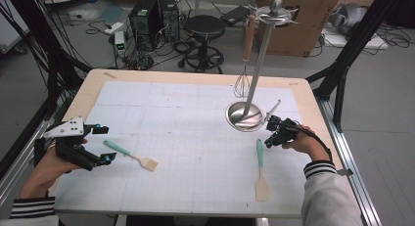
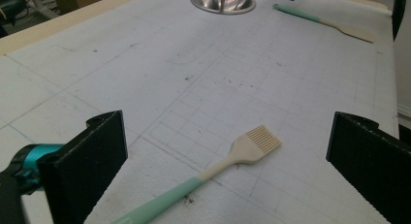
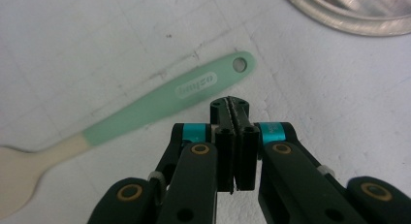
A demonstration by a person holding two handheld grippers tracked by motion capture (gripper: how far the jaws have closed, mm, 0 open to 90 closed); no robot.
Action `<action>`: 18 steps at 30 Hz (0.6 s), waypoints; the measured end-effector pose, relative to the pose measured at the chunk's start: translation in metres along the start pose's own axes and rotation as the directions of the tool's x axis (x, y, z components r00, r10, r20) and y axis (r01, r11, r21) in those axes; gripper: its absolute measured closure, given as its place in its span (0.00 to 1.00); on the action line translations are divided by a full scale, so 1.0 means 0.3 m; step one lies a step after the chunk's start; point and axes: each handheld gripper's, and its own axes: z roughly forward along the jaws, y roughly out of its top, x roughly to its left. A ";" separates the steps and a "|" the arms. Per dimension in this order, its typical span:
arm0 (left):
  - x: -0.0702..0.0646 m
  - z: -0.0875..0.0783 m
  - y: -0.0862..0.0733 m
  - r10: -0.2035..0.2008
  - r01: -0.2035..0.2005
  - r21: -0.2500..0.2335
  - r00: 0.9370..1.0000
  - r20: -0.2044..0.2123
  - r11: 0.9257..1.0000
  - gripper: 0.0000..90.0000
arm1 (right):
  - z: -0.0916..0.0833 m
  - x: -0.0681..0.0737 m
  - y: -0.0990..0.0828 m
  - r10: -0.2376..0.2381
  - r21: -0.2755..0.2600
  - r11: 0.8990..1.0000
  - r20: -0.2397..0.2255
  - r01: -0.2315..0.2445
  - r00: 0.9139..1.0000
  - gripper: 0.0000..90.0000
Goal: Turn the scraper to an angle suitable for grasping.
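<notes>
The right gripper [image 3: 231, 112], jaws pressed together on nothing, hovers just beside the green handle of the spatula [image 3: 160, 105] at frame centre. At lower left of the high view, the left gripper [image 1: 103, 144] gapes wide, the brush [image 2: 213, 170] lying between its jaws.

Ahead of the left gripper [image 2: 228, 161], the brush [image 2: 213, 168] is cut off at the bottom edge of the left gripper view, so the end of its green handle is not seen. Far ahead, the steel base [image 2: 223, 1] is clipped by the top edge. Just ahead of the closed right gripper [image 3: 231, 107], the spatula [image 3: 145, 107] blade is cut off at the left edge, and the lettering on its handle cannot be read.
</notes>
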 end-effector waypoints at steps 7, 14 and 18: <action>0.000 0.000 -0.001 -0.004 0.004 -0.003 1.000 -0.001 1.000 0.02 | 0.026 0.012 0.017 0.015 0.018 1.000 -0.017 -0.015 1.000 0.99; 0.000 -0.002 -0.001 -0.003 0.003 -0.007 1.000 -0.001 1.000 0.02 | 0.038 0.015 0.020 0.011 0.039 0.999 -0.013 -0.010 1.000 0.99; -0.001 -0.002 0.000 -0.004 0.004 -0.006 1.000 -0.001 1.000 0.02 | 0.039 0.021 0.029 0.008 0.044 0.999 -0.009 -0.008 1.000 0.99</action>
